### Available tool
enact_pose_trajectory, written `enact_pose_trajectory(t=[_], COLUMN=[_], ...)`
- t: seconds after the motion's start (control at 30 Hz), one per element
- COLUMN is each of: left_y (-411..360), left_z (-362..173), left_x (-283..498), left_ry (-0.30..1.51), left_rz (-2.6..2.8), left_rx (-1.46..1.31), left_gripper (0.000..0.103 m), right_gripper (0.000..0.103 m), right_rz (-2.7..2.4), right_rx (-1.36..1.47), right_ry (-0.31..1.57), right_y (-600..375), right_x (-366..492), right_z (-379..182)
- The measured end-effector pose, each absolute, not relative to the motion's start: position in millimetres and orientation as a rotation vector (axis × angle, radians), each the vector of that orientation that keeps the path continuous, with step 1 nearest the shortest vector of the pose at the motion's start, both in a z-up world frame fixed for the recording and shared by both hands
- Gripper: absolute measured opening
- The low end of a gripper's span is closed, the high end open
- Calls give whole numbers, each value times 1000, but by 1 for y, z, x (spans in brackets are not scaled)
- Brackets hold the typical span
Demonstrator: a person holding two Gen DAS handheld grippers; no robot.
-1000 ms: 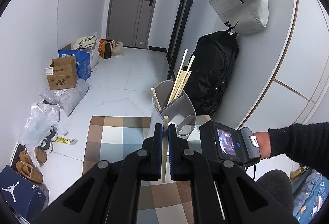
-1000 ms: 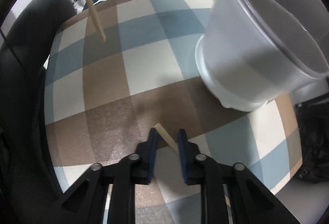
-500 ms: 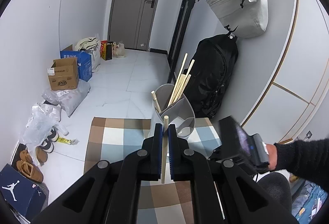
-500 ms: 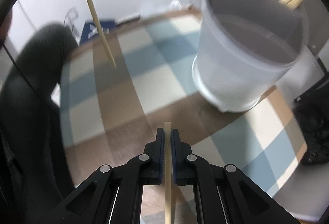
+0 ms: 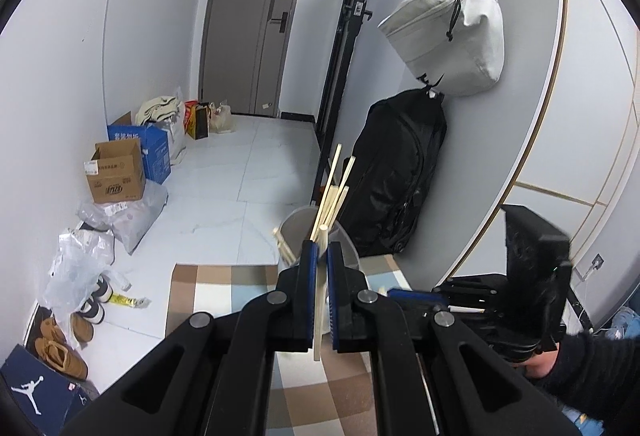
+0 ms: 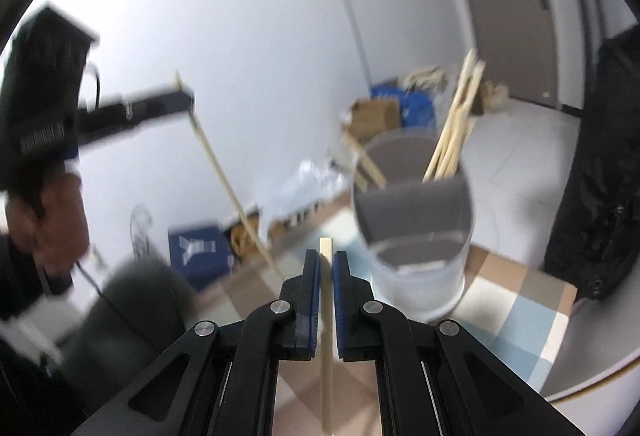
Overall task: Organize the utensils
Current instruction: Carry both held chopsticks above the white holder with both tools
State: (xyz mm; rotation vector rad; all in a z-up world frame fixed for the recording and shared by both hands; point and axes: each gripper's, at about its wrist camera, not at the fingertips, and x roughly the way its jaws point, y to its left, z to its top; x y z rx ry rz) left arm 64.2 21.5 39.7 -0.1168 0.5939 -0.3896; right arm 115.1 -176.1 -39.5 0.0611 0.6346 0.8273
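Note:
My left gripper (image 5: 322,248) is shut on a pale wooden chopstick (image 5: 319,316), held upright above the checked tablecloth (image 5: 208,280). Just behind it stands the grey two-compartment utensil holder (image 5: 294,232), with several chopsticks (image 5: 334,188) leaning in its far compartment. My right gripper (image 6: 326,256) is shut on a second chopstick (image 6: 327,328), raised in front of the holder (image 6: 416,220), whose near compartment looks empty. In the right wrist view the left gripper (image 6: 186,98) hangs to the left with its chopstick (image 6: 224,176) slanting down.
A black backpack (image 5: 396,176) leans on the wall right behind the holder, with a grey bag (image 5: 452,36) hung above. A dark chair back (image 6: 132,300) is at the table's near left. Cardboard boxes (image 5: 116,172), plastic bags and shoes line the floor.
My right gripper shut on a chopstick lying on the cloth, then lifted it and rolled level, now facing the holder. My left gripper rose a little with its chopstick.

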Motion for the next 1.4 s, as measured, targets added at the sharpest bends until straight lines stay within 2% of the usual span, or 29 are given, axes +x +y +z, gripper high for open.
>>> enact_pose_trajectory(t=[0.33,0.53,0.83,1.4], left_y=[18,22,20,14], left_z=[77,95,88,44], left_x=[88,112,148,183], left_ry=[542,512,502,522], left_rz=[-424,-416,-399,-434], left_rx=[-135,-132,-99,-88], left_gripper=[2,2,2,2], right_gripper=[6,6,6,6], right_rz=[646,526,387,311], right_rx=[264,307,377,331], right_ry=[372,290,253,191], right_y=[-184,-171,-151,-149], right_x=[146,187,238,243], right_z=[51,74,56,13])
